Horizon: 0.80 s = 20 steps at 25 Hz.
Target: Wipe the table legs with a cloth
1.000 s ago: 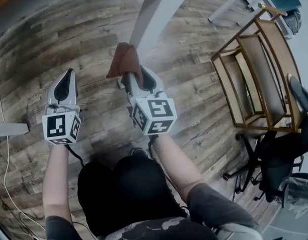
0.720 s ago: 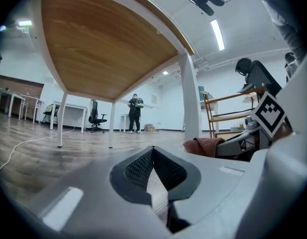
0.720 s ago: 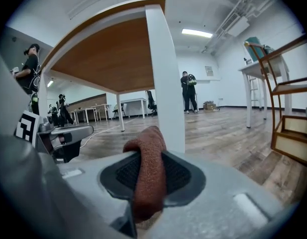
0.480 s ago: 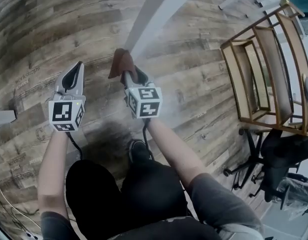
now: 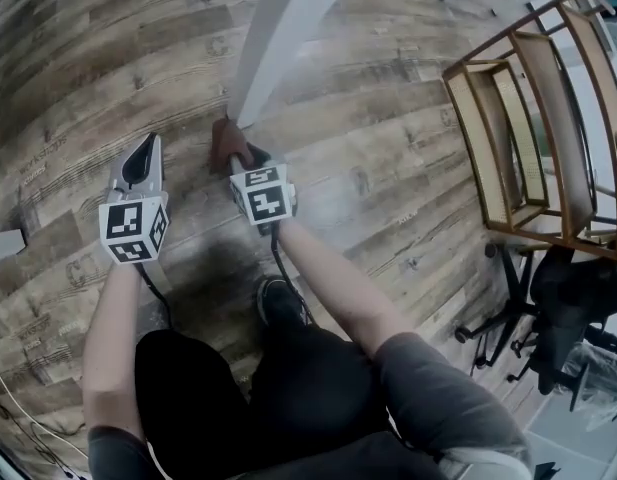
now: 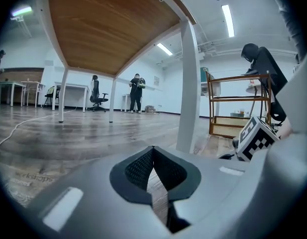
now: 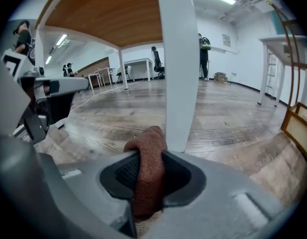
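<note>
The right gripper (image 5: 242, 158) has its jaws clamped on a rust-brown woven cloth (image 5: 225, 139), a fold of which pokes out past the jaw tips. The cloth sits at the very foot of the white square metal table leg (image 5: 280, 38), on the side facing the person. From the right gripper view its tip looks to be touching the leg or just beside it; I cannot say which.

Over the last second that gripper has come down the leg. A second ago the cloth was held higher against the leg; now it is where the leg meets the grey-brown plank floor (image 5: 408, 158). I take that as one downward stroke reaching its bottom end, so this face of the leg has likely had a pass. The other faces and the remaining legs probably still need wiping.

The left gripper (image 5: 141, 158) has stayed to the left of the leg, well apart from it and low over the floor. Its jaws are closed with nothing between them, only a thin sliver of floor showing past the pads. It takes no part in the wiping.
</note>
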Each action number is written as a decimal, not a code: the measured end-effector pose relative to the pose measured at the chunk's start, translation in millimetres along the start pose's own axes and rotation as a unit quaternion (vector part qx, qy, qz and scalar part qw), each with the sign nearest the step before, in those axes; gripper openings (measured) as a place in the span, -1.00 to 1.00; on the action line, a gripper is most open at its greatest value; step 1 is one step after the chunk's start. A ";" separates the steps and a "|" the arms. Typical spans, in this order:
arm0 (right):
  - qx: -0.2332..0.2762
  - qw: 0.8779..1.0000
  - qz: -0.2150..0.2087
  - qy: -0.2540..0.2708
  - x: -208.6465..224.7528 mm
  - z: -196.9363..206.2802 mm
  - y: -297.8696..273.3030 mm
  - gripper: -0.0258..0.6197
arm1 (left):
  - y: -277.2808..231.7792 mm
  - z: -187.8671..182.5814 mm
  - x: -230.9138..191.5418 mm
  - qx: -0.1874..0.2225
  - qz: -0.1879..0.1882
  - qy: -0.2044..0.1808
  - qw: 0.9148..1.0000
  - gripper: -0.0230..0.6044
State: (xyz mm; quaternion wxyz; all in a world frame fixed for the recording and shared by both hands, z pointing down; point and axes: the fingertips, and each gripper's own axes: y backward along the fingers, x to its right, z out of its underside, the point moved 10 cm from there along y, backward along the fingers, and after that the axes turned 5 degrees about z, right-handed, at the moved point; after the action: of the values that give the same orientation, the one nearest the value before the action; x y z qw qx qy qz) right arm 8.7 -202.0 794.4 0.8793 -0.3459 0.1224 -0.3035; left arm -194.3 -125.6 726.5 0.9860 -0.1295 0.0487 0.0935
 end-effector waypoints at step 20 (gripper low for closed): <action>0.312 0.946 -0.013 0.088 29.4 -156.2 235.9 -0.65 | 45.7 -210.2 36.6 0.136 0.048 -0.064 0.987 -0.87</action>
State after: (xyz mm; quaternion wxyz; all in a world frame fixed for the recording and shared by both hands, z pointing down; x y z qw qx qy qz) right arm 71.3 -167.6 519.0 0.9248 -0.0277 0.0940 -0.3676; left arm -182.6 -131.5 508.7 0.9899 0.0146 0.0037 0.1411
